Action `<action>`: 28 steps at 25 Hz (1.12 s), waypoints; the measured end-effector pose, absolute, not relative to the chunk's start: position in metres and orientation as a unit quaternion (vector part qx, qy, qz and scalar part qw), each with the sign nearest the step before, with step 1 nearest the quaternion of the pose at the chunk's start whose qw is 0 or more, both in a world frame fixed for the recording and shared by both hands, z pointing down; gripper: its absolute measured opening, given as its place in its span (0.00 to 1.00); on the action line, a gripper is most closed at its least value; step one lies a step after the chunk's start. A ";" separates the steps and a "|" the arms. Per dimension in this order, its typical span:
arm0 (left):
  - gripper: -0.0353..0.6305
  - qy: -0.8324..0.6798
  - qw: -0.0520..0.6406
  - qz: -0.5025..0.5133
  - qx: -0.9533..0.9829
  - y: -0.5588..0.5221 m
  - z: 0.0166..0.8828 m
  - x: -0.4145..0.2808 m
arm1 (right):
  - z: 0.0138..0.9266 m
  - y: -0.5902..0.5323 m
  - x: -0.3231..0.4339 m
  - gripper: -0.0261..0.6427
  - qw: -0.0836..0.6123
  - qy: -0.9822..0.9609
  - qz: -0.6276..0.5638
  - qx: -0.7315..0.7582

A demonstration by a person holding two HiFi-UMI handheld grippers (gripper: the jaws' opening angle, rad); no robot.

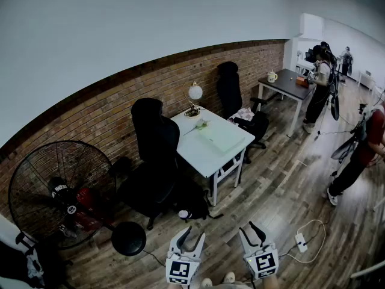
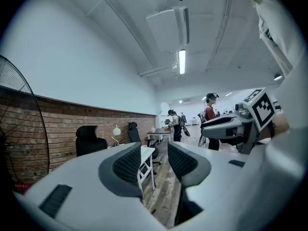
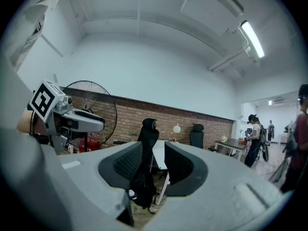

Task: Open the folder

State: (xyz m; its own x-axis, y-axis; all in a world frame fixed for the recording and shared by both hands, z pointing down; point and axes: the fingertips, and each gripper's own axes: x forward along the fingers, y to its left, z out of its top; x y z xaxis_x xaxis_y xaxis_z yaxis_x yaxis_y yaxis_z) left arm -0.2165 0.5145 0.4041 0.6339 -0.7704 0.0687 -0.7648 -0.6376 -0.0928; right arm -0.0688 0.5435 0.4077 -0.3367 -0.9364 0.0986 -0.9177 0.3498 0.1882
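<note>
Brick wall (image 1: 114,110) runs along the far left. Fan (image 1: 57,191) stands near left, close against it. Table (image 1: 204,158) juts out from the wall mid-room. One chair (image 1: 155,140) sits at its left side, a second chair (image 1: 231,89) beyond its far end.

On the table, the lamp (image 1: 194,95) is at the wall end and the folder (image 1: 221,136) lies flat right of centre. A small item between them is too small to identify. Bag (image 1: 194,202), probably a backpack, is on the floor under the near end.

Far right is a second table (image 1: 292,84) with a mug (image 1: 272,76) on its left end; a person (image 1: 320,86) stands just right of it. Power strip (image 1: 299,239) lies on the near-right floor.

Left gripper (image 1: 192,233) and right gripper (image 1: 251,227) are side by side at the near edge, well apart from the table.
</note>
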 end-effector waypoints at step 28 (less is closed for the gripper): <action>0.29 0.397 0.028 -0.064 -0.915 0.416 0.420 -0.209 | 0.423 0.452 -0.075 0.23 0.099 -0.799 -0.049 0.591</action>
State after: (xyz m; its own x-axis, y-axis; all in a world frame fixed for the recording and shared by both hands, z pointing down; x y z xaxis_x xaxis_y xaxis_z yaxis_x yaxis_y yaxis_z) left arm -0.2095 0.4157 0.4197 0.6771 -0.7297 0.0948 -0.7226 -0.6837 -0.1022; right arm -0.0747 0.4524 0.4229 -0.2820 -0.9542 0.0999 -0.9349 0.2967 0.1948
